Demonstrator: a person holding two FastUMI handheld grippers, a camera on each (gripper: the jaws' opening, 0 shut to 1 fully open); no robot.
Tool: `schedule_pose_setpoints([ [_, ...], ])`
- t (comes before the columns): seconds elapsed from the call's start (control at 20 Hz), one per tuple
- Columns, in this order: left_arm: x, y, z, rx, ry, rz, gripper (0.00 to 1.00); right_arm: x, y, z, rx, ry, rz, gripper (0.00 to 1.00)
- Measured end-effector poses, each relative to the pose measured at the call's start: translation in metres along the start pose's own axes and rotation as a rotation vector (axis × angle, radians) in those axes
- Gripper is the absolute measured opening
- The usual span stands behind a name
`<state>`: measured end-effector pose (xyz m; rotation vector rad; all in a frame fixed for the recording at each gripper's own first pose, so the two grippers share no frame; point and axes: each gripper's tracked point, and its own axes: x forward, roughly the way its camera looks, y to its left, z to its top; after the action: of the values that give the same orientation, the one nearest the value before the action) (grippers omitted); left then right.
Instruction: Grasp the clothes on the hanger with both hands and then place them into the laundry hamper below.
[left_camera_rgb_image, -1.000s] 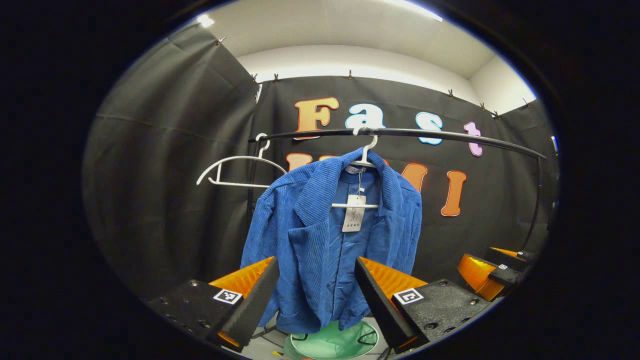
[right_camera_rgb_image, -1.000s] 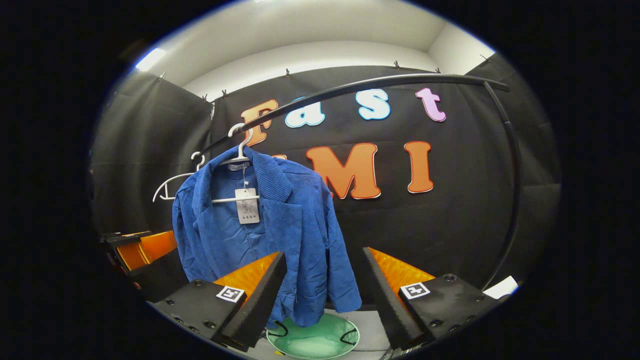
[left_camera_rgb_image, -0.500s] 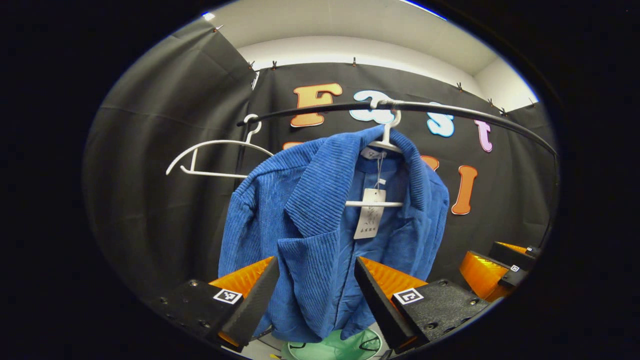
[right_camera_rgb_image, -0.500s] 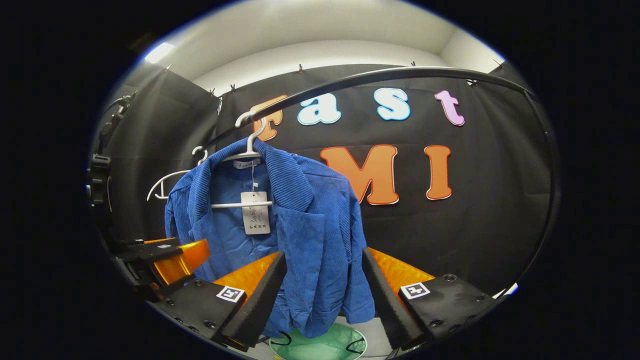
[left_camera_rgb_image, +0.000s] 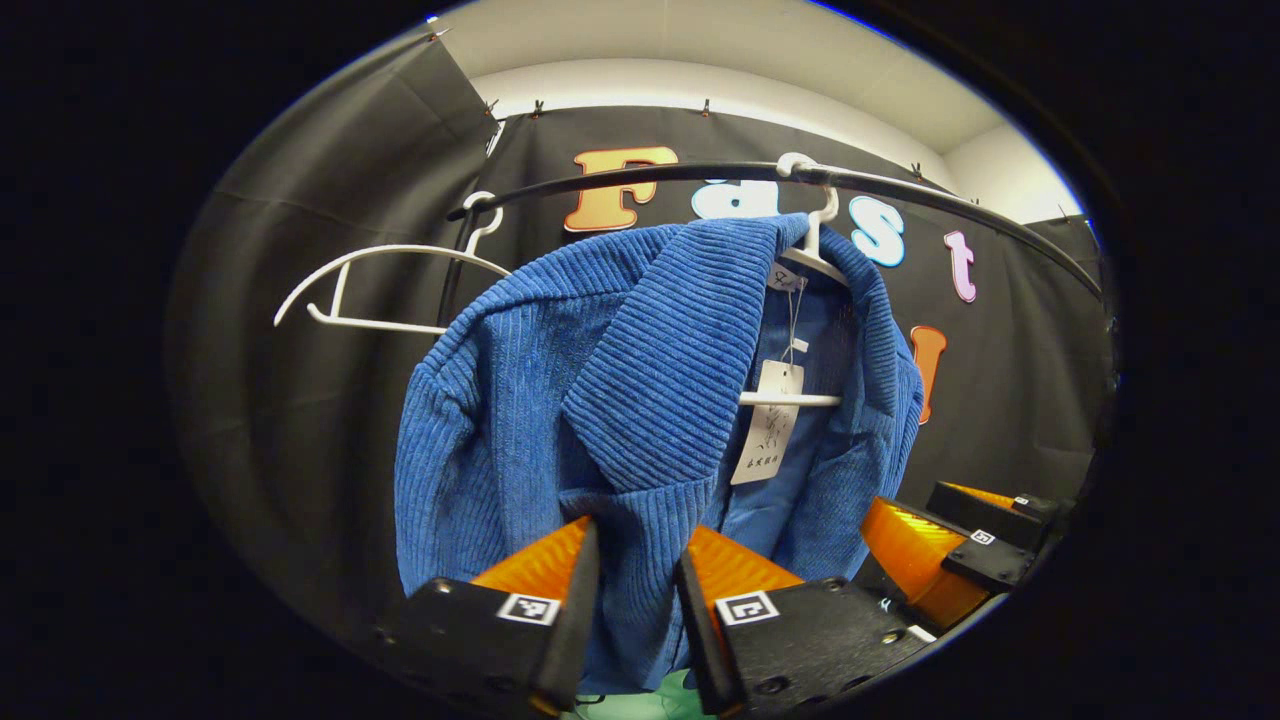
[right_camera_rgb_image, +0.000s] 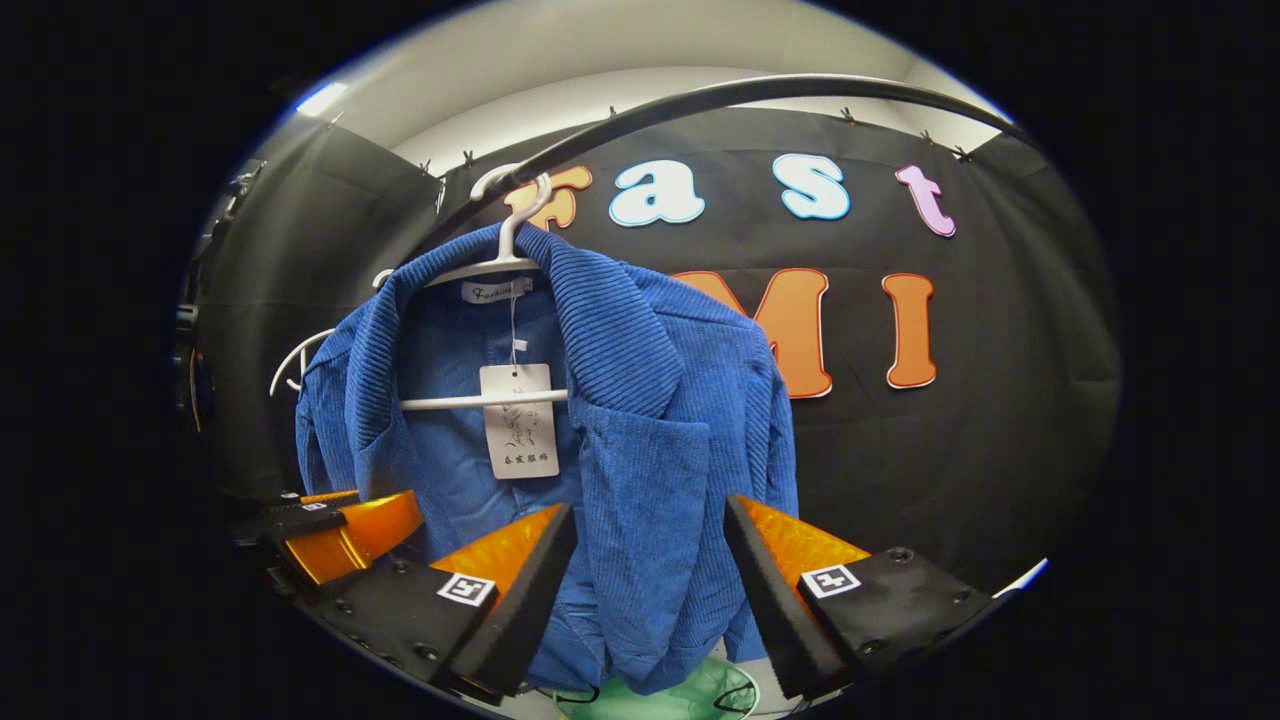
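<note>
Jaws narrowed on jacket (left_camera_rgb_image: 560, 420); right gripper (right_camera_rgb_image: 648, 590) wide

You see ribbed matt corduroy jacket (left_camera_rgb_image: 560, 400), smooth white plastic hanger (right_camera_rgb_image: 480, 400), paper tag (right_camera_rgb_image: 518, 420), glossy black rail (left_camera_rgb_image: 900, 190).

Ribbed blue corduroy jacket (left_camera_rgb_image: 620, 400) straight ahead of both grippers, with a smoother blue lining. It hangs on a thin white plastic hanger (right_camera_rgb_image: 500, 262) with a white paper tag (right_camera_rgb_image: 520, 420), dark print. Black metal rail (left_camera_rgb_image: 930, 205) above, mint-green hamper (right_camera_rgb_image: 715, 695) below.
</note>
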<state>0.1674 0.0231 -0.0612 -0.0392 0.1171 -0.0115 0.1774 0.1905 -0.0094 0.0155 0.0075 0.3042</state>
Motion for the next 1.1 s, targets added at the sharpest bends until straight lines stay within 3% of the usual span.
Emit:
schedule_pose_setpoints([
  [0.15,-0.001,-0.017,-0.002,-0.036,0.035,-0.096,0.04,0.010,0.002,-0.007,0.013,0.014,0.006,0.83],
  [0.25,-0.002,-0.018,-0.001,-0.047,0.080,-0.139,0.02,0.016,0.005,-0.008,0.033,0.024,0.015,0.81],
  [0.75,-0.032,0.000,0.025,-0.011,0.081,-0.187,0.02,0.032,0.012,-0.010,0.084,0.037,0.082,0.01],
  [0.8,-0.033,0.002,0.026,-0.012,0.078,-0.184,0.02,0.034,0.012,-0.011,0.087,0.040,0.087,0.15],
  [0.85,-0.034,0.003,0.028,-0.011,0.075,-0.182,0.02,0.034,0.012,-0.011,0.091,0.039,0.089,0.16],
  [0.95,-0.036,0.006,0.031,-0.009,0.071,-0.180,0.02,0.041,0.011,-0.010,0.103,0.039,0.093,0.16],
  [1.1,-0.038,0.007,0.034,-0.012,0.071,-0.183,0.02,0.034,0.012,-0.009,0.115,0.034,0.100,0.08],
])
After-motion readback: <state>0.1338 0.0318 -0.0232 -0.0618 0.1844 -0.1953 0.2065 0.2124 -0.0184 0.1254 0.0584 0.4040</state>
